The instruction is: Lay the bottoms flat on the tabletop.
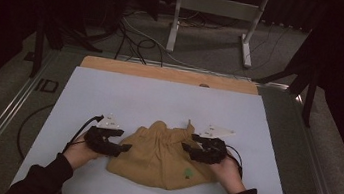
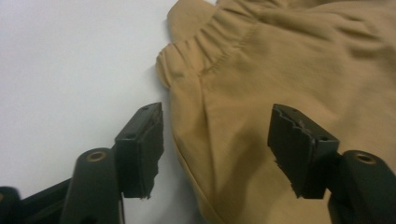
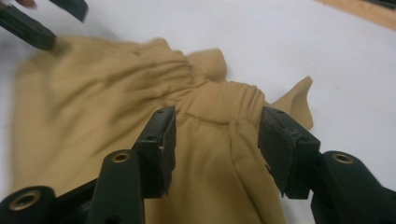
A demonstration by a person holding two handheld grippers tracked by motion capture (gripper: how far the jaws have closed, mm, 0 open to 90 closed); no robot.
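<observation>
Flanking tan garment (image 1: 165, 154); hand-held grippers parted

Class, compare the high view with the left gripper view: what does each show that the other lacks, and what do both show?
High view alone: both hands, the right gripper, the wooden strip at the table's far edge, the floor cables and a small green print on the cloth.

Left gripper view alone: a close look at the gathered elastic seam, with the jaws apart astride the cloth's edge.

Both: the tan cloth, the white table and the left gripper.
</observation>
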